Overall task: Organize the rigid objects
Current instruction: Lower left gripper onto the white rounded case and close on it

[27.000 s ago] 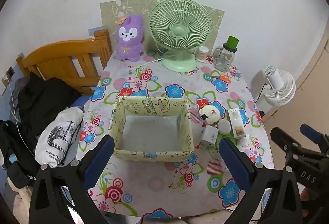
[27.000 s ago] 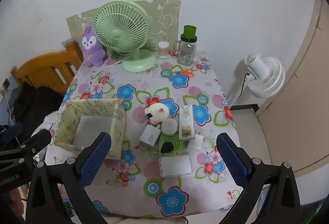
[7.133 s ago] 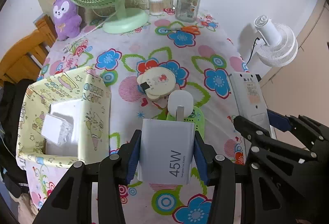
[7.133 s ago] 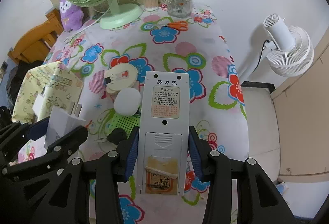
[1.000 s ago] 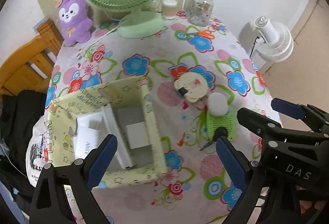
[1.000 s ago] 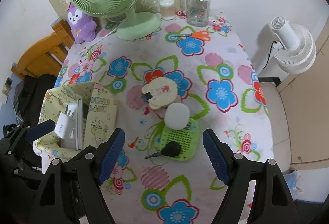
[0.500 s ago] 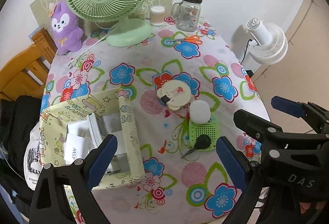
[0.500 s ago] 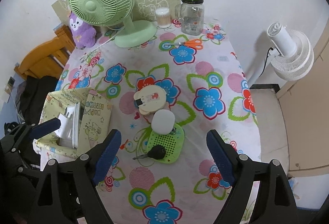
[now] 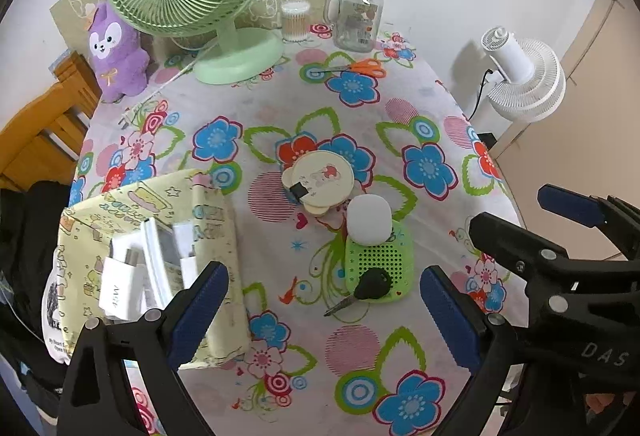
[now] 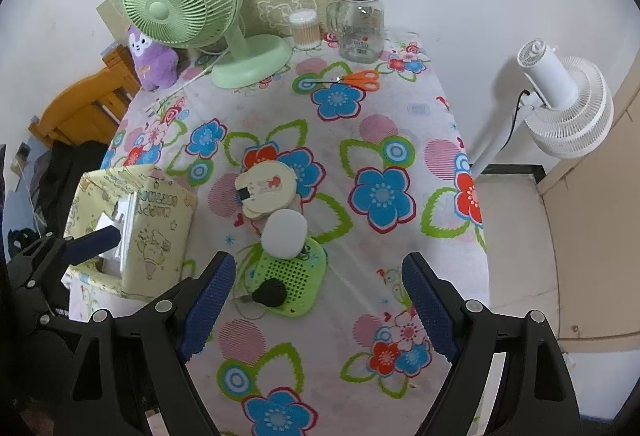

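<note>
The contents of the yellow box (image 9: pixel 208 220) were partly hidden by its wall and by the left gripper (image 9: pixel 324 312), so only white chargers (image 9: pixel 120 280) standing inside could be made out. Both grippers were held tilted steeply down over the floral table (image 10: pixel 392 140). The left gripper's jaws stood wide apart and empty; the right gripper (image 10: pixel 316 300) had just been opening, nothing between its jaws, above the green pad (image 10: pixel 296 272) and black key (image 10: pixel 270 292).

Right gripper (image 9: pixel 572 236) body: "DAS" in pale letters.
White garment (image 9: pixel 56 320) at the table's left edge: "My Heart", partly readable.
</note>
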A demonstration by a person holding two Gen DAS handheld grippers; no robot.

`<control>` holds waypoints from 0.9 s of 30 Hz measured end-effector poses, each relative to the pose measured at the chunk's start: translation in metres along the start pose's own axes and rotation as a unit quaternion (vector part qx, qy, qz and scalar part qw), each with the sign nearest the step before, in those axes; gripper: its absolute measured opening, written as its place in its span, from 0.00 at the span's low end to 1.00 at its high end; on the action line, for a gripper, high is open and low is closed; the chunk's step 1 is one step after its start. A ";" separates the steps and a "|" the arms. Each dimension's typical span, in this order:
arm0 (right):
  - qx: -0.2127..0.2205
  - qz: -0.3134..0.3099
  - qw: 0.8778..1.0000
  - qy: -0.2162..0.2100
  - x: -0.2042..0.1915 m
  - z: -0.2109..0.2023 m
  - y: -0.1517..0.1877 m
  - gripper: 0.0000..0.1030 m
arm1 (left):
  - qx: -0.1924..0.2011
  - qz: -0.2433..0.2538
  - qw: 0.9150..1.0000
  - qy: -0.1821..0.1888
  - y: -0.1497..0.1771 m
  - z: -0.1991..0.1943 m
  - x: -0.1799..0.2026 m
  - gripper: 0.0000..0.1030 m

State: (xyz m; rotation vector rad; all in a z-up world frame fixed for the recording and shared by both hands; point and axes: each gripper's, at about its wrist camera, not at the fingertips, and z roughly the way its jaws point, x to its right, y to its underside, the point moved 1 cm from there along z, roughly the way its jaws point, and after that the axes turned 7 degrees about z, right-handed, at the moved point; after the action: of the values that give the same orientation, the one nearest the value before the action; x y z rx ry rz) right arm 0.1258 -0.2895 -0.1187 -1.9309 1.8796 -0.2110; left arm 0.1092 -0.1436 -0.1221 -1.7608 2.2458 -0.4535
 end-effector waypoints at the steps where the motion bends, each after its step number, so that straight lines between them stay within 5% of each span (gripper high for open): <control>1: -0.001 -0.002 1.000 0.000 0.002 0.002 -0.001 0.85 | -0.001 -0.002 1.000 0.000 0.000 0.002 0.000 0.95; 15: -0.017 -0.029 0.999 0.000 0.029 0.036 -0.008 0.85 | -0.019 -0.023 1.000 -0.008 -0.005 0.048 0.016 0.95; 27: -0.041 -0.013 0.999 0.012 0.047 0.076 -0.005 0.85 | -0.030 0.022 0.999 -0.019 -0.014 0.092 0.032 0.94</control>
State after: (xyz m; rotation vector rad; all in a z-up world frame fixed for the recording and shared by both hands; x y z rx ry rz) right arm 0.1641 -0.3210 -0.1931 -2.0161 1.9078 -0.1674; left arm 0.1497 -0.1857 -0.2013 -1.7300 2.2899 -0.3448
